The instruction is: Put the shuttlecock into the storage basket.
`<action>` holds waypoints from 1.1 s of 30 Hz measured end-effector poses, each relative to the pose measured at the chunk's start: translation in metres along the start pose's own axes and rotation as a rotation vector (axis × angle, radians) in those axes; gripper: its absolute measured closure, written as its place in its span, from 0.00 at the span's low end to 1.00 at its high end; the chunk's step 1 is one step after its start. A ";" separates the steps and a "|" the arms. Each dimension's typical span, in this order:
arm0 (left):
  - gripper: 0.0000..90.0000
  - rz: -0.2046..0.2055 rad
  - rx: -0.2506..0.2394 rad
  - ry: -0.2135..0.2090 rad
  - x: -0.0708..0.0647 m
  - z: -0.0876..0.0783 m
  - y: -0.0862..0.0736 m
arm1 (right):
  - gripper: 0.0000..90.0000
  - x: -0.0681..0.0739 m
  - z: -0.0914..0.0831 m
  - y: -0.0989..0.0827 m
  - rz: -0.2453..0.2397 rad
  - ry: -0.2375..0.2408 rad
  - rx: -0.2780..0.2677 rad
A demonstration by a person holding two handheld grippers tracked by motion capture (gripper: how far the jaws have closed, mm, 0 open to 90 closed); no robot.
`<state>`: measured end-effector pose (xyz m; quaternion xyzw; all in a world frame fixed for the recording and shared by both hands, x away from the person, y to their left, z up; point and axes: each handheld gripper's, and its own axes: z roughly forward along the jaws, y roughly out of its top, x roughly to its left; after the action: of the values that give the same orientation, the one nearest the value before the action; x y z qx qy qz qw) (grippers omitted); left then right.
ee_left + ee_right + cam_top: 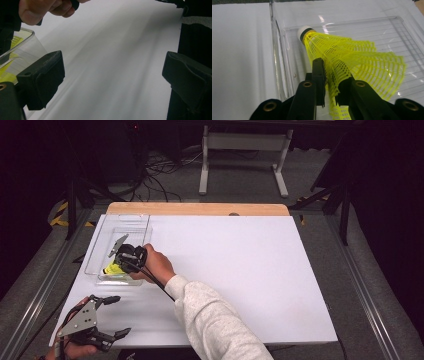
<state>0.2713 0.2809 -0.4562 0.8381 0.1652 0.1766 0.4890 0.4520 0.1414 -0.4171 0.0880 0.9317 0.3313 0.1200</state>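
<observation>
- Yellow shuttlecock (352,57) lies in the clear tray (402,27), centre of the right gripper view, white cork toward upper left.
- Right tongs (332,75) straddle its mesh skirt, jaws narrowly apart, barely pinching it.
- Left tongs (119,316) wide apart, holding nothing, lower left of the high view over the white surface (240,270).

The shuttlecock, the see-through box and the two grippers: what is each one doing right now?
Shuttlecock: yellow net skirt pinched between the right gripper's fingers, white cork end pointing away, inside the box.
Clear box: open on top, sitting flat on the white table.
Right gripper: shut on the shuttlecock's skirt, reaching into the box.
Left gripper: fingers wide apart, holding nothing, at the table's near left edge.
</observation>
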 end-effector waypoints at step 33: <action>0.06 0.011 0.019 -0.002 0.000 0.005 0.001 | 0.54 0.004 -0.064 -0.033 0.050 -0.116 -0.139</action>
<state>0.2738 0.2770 -0.4572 0.8438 0.1615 0.1768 0.4803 0.4276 0.0786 -0.3905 0.1218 0.8956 0.3922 0.1712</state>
